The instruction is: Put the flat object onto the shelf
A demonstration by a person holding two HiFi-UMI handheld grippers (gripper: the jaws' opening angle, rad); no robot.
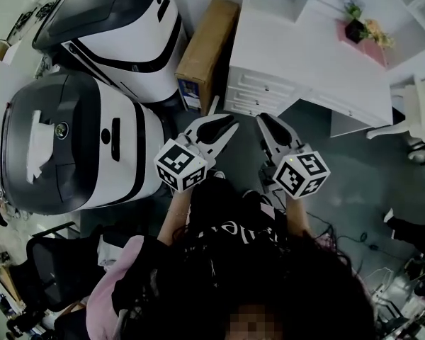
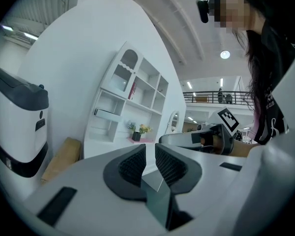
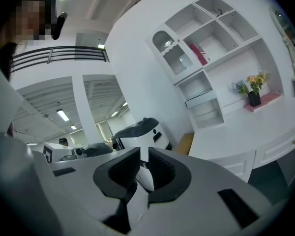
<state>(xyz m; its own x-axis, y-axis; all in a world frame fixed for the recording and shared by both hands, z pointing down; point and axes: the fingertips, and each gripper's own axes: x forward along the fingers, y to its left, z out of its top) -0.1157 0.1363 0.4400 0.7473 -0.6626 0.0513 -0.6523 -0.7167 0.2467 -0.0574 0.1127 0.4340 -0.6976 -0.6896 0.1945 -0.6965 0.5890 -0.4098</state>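
Observation:
I hold both grippers side by side over the dark floor in front of a white desk (image 1: 297,62) with a white shelf unit (image 3: 206,48) (image 2: 132,97) on it. My left gripper (image 1: 230,122) (image 2: 150,149) is shut, a thin slit between its ribbed pads and nothing in it. My right gripper (image 1: 263,117) (image 3: 144,154) is shut and empty too. A flat pale slab (image 3: 201,98) (image 2: 105,113) lies in one shelf compartment, and a red book (image 3: 197,53) leans in another. Neither gripper touches a flat object.
Two big white-and-black machines (image 1: 120,20) (image 1: 64,140) stand at the left, with a cardboard box (image 1: 207,52) leaning between them and the desk. A flower pot (image 1: 355,28) sits on a pink mat on the desk. A black chair (image 1: 49,261) is at the lower left.

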